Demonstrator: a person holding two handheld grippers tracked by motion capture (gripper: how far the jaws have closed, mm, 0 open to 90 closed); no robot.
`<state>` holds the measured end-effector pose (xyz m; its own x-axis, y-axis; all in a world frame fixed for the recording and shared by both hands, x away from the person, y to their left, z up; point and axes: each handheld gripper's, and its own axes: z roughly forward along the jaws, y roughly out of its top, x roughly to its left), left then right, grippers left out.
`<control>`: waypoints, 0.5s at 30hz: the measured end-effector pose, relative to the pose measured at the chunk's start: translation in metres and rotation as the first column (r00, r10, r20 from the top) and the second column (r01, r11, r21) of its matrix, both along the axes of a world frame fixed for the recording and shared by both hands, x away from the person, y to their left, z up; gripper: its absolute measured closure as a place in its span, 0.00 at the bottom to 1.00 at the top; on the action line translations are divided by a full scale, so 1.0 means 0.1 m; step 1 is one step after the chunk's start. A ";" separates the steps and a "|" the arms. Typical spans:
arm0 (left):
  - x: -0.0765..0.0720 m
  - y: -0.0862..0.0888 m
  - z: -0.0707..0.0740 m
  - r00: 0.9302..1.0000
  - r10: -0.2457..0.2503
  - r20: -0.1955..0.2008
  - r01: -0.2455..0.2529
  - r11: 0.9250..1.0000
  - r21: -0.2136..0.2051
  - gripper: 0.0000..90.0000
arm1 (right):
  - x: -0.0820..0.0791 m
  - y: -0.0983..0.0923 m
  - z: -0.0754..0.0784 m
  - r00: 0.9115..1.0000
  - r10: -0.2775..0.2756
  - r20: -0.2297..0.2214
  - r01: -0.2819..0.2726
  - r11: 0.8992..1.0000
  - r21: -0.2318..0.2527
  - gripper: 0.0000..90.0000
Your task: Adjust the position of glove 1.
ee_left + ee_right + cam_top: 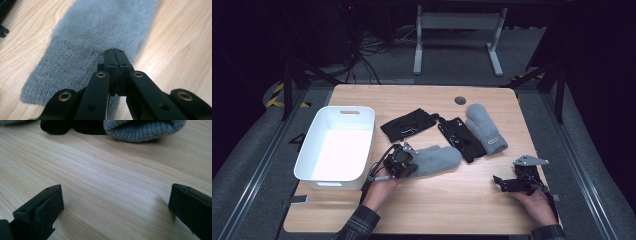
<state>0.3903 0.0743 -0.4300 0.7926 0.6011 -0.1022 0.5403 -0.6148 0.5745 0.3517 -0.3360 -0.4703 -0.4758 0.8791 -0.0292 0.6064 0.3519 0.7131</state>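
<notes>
A grey mitten (434,159) lies near the middle of the wooden table, its knitted cuff toward the person. My left gripper (399,162) sits over that cuff. In the left gripper view its jaws are pressed together, my left gripper (115,51) tipped right at the edge between the knit cuff and the fleecy part of the mitten (100,27); no fabric shows between them. My right gripper (507,184) rests low at the front right, open, with bare wood between its jaws. In its own view my right gripper (115,205) faces another grey mitten's cuff (142,130).
A white bin (337,147) stands at the left, close to my left hand. Two black gloves (409,124) (459,137) and a second grey mitten (484,127) lie further back. A dark round grommet (460,100) is set in the table's far side.
</notes>
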 end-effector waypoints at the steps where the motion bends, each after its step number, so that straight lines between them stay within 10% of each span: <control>1: 0.02 0.01 0.03 1.000 0.006 0.007 -0.006 1.000 -0.006 1.00 | 0.00 0.00 0.00 1.000 0.000 0.000 0.000 1.000 0.000 0.00; 10: 0.33 0.05 0.19 0.990 0.111 0.093 -0.110 0.994 -0.016 1.00 | 0.00 0.00 0.00 1.000 0.000 0.000 0.000 1.000 0.000 0.00; 15: 0.55 0.08 -0.02 0.981 0.190 0.038 -0.191 0.982 0.003 1.00 | 0.00 0.00 0.00 1.000 0.000 0.000 0.000 1.000 0.000 0.00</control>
